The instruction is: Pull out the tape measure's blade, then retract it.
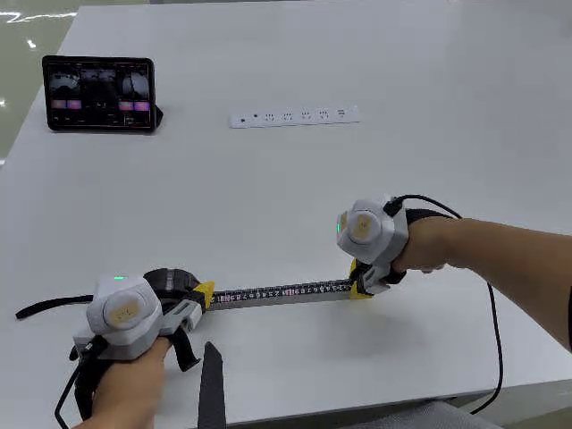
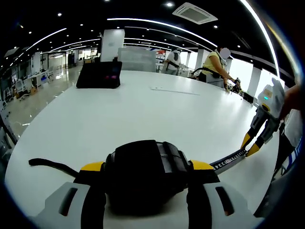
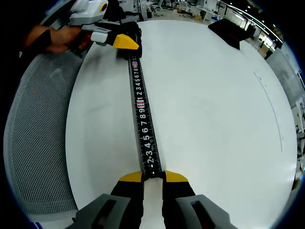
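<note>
A black tape measure case point(image 1: 170, 284) point(image 2: 145, 171) sits on the white table near the front left edge, and my left gripper point(image 1: 198, 297) point(image 2: 145, 167) is shut on it. Its blade point(image 1: 281, 292) point(image 3: 142, 121) point(image 2: 228, 159) is pulled out flat to the right, numbers facing up. My right gripper point(image 1: 362, 284) point(image 3: 153, 177) is shut on the blade's end, its yellow fingertips point(image 3: 129, 178) pinching the tip. In the left gripper view the right gripper point(image 2: 253, 143) appears at the right. In the right gripper view the left gripper point(image 3: 125, 42) appears at the top, holding the tape measure case point(image 3: 127, 28).
A dark tablet point(image 1: 98, 92) point(image 2: 99, 75) stands at the back left of the table point(image 1: 295, 197). A white power strip point(image 1: 295, 116) lies at the back middle. A cable point(image 1: 493, 322) runs from my right hand. A black strap point(image 1: 49, 306) trails left of the case. A mesh chair point(image 3: 38, 138) stands by the table edge.
</note>
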Tool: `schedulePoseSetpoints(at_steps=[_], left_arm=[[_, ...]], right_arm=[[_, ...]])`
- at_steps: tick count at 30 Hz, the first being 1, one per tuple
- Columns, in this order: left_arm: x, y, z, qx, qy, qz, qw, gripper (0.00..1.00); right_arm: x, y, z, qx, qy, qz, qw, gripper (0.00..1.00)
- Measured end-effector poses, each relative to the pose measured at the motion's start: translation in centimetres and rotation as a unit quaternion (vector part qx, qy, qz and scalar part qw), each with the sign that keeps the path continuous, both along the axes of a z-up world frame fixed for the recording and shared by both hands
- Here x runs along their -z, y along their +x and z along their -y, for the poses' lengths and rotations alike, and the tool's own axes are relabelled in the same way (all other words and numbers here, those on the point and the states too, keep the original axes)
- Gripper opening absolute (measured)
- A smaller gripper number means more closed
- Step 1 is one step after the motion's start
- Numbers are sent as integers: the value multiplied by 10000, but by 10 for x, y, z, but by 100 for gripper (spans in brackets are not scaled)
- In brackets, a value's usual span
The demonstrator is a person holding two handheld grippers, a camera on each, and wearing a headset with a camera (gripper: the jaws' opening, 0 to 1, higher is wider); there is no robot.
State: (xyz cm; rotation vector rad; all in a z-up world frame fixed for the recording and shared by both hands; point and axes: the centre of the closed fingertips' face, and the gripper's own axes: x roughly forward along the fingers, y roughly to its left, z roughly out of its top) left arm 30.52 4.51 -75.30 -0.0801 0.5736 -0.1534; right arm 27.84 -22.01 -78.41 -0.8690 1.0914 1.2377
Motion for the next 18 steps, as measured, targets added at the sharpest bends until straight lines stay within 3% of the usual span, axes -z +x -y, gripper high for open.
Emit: schedulePoseSetpoints(at_steps=[4,7,18], left_arm=[[0,0,0,12,16,-15,10000,65],[0,0,0,17,18,-32,10000,65],[1,0,0,31,37,-61,10000,65]], right_arm=[[0,1,-1,-46,12,12,10000,10],[0,2,-2,203,74,-58,9997,10],[0,-1,-6,-152,48,74,9998,10]])
